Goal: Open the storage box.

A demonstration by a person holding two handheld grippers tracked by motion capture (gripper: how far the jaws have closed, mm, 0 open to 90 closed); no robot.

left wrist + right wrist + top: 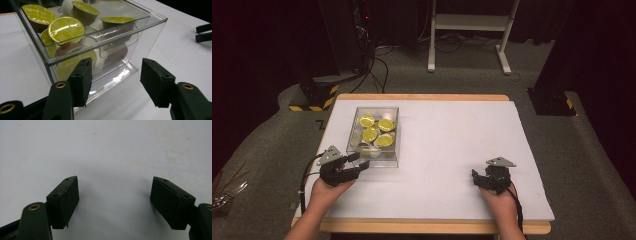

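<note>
A clear plastic box [354,131] stands on the left part of the white tabletop [452,140], holding several coffee capsules [370,134] with yellow-green lids. My left gripper [360,163] sits at the box's near edge. In the left gripper view its jaws [116,75] stand open: the left pad [81,80] is close against the box [150,35] wall near its corner, and the right pad is over bare table. The capsules [65,28] lie piled inside. My right gripper [479,178] rests low at the table's near right, open [115,200] over bare white surface, with nothing between its pads.
The table's wooden front edge [432,227] lies just behind both hands. On the floor beyond are a white desk frame [469,30], a stand with a yellow-black striped base [314,97] and cables at the left, and a black column base [552,100] at the right.
</note>
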